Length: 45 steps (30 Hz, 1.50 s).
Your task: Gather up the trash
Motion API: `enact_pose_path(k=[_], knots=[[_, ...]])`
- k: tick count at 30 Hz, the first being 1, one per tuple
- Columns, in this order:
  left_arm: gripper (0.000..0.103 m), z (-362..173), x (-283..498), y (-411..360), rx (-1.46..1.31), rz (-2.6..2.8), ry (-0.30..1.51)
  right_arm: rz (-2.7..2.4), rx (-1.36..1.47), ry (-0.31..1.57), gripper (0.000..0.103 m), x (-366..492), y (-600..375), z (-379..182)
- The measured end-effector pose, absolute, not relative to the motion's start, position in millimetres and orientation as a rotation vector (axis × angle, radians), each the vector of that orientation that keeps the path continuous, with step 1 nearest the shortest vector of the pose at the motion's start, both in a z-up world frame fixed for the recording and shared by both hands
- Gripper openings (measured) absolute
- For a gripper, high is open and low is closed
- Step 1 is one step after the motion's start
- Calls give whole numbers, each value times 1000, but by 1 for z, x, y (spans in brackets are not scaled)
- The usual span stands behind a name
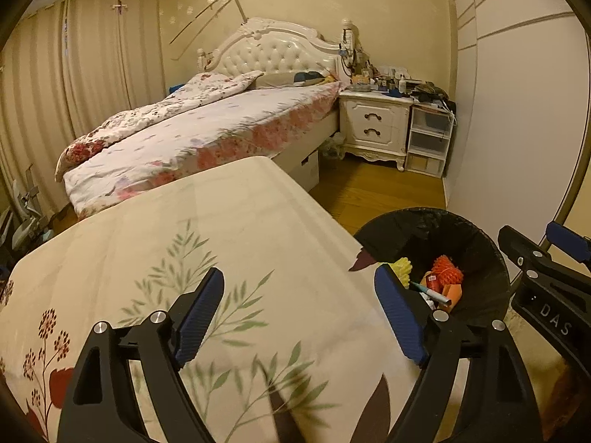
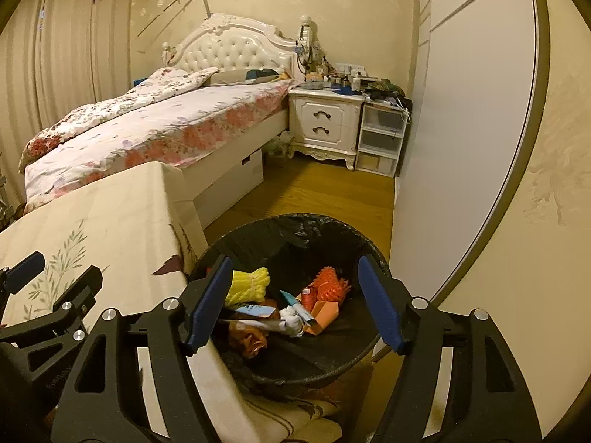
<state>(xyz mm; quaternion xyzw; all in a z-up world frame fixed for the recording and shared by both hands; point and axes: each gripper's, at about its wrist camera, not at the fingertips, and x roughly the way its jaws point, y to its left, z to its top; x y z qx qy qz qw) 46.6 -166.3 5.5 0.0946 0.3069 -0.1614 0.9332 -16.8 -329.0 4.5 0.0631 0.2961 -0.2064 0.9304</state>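
Both grippers empty atm. Left gripper (image 1: 299,310) sits over the table (image 1: 229,221) w/ jaws wide, nothing btwn the blue pads, only the leaf-print cloth under them. Right gripper (image 2: 291,302) hangs above the trash bin (image 2: 295,369), jaws wide too, pads not touching anything. Bin has a black liner and stands on the floor just right of the table's near edge, prob so stuff comes straight off the tabletop and drops in. Trash is already inside: yellow foam net (image 2: 249,284), orange foam net (image 2: 330,284), blue-capped marker (image 2: 295,304), a blue-white wrapper (image 2: 255,310), crumpled white paper (image 2: 290,325), an orange carton (image 2: 325,313). Visible tabletop looks bare, so my guess is collection's mostly done. Writing: "DAS" on the right gripper's body, seen from the left cam; print on the wrapper too small to read. Bed (image 2: 147,125) and nightstand (image 2: 325,125) far side of room, not involved.
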Motion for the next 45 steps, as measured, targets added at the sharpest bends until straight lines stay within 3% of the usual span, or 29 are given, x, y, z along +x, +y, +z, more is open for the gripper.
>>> enact_pose_path(k=[4, 45], knots=[[81, 9, 37, -155, 186, -323, 619, -411, 103, 589, 76, -26, -317, 9], [82, 16, 18, -141, 163, -324, 592, -423, 89, 548, 76, -52, -307, 20]])
